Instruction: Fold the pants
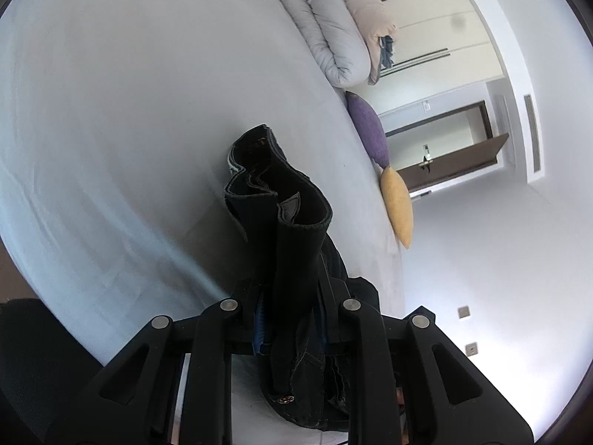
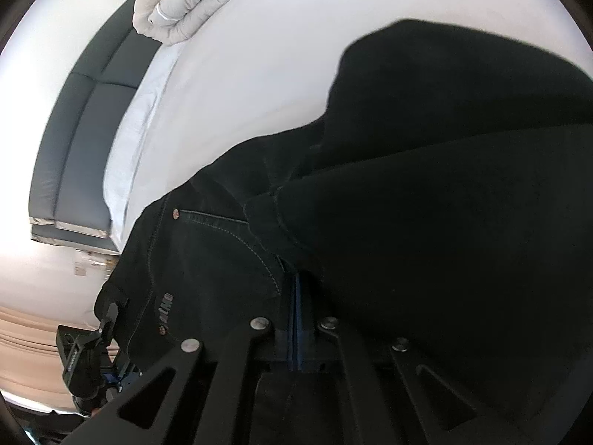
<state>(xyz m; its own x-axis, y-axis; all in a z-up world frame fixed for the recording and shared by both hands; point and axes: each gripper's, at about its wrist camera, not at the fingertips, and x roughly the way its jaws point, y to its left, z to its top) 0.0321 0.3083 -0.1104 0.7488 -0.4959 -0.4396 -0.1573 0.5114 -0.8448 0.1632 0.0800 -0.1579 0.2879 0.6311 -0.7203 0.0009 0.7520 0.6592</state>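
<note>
Gripping a thick bunch of dark fabric, the left gripper (image 1: 292,319) pinches the pants (image 1: 281,222) between its two fingers, with blue pad edges showing on either side of the cloth. From that pinch the pants rise toward 12 o'clock in the left wrist view as a stiff folded column, the layered edges at its top spread open in a wavy loop. A copper rivet shows on the fabric hanging below the fingers near 6 o'clock.

The right gripper (image 2: 296,330) has its blue pads pressed together, with black denim crowding over the fingertips; whether cloth lies between the pads cannot be told. In the right wrist view the pants (image 2: 426,204) fill the frame from 1 o'clock round to 7 o'clock, showing a stitched pocket seam, a rivet and a small embroidered label near 8 o'clock.

Behind the pants lies the bed (image 1: 129,111), covered in a pale sheet. A rolled duvet (image 1: 333,29) sits at the bed's edge at 12 o'clock in the left view, with a purple cushion (image 1: 367,129) and a yellow cushion (image 1: 398,204) just beside each other along the same edge. A dark padded headboard (image 2: 81,137) stands at 9 o'clock in the right view.
</note>
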